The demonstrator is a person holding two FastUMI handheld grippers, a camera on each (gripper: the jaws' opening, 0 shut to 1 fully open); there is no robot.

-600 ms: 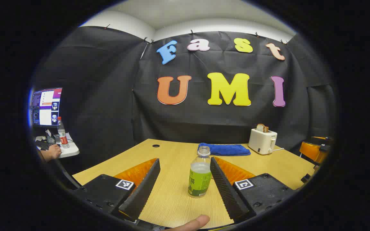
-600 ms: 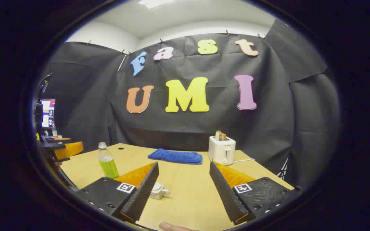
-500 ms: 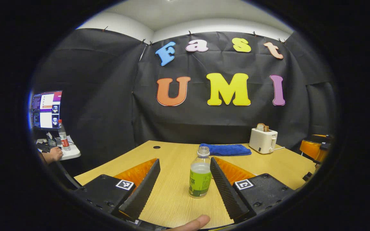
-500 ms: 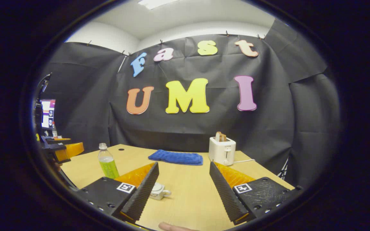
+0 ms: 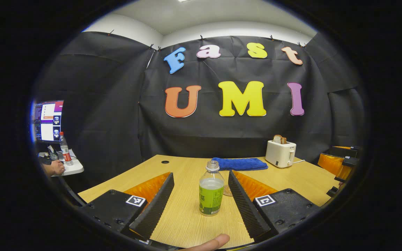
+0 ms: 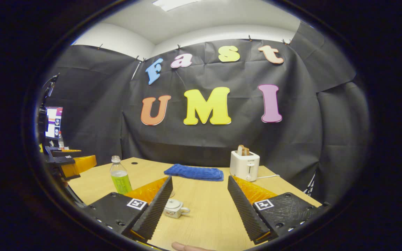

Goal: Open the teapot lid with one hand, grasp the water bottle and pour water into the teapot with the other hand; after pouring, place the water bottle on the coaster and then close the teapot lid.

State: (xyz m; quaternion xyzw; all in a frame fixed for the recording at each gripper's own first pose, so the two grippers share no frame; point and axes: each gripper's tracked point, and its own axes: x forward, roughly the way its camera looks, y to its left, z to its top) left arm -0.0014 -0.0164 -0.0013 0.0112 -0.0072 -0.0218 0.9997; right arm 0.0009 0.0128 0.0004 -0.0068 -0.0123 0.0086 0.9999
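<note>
A clear bottle [image 5: 211,189] with a green label and no cap stands upright on the wooden table [image 5: 187,223]. It rises between the spread fingers of my left gripper [image 5: 201,200], nearer the right-hand finger, touching neither. A brown coaster [image 5: 226,190] peeks out just behind the bottle. In the right gripper view a small white teapot [image 6: 175,208] with its lid on sits by the left finger of my open right gripper [image 6: 199,204]. The same bottle [image 6: 120,175] stands farther off to the left there, beside the other gripper [image 6: 69,163].
A folded blue towel [image 5: 240,163] lies at the table's back, with a white toaster [image 5: 280,153] holding bread to its right. Off the table's left side a person's hand [image 5: 55,168] rests at a small desk with a monitor [image 5: 49,120] and a second bottle [image 5: 64,149].
Both views have pulled back slightly. The bottle now sits nearer the middle between the left gripper's fingers, and the coaster has come into sight. More of the teapot shows beside the right gripper's left finger.
</note>
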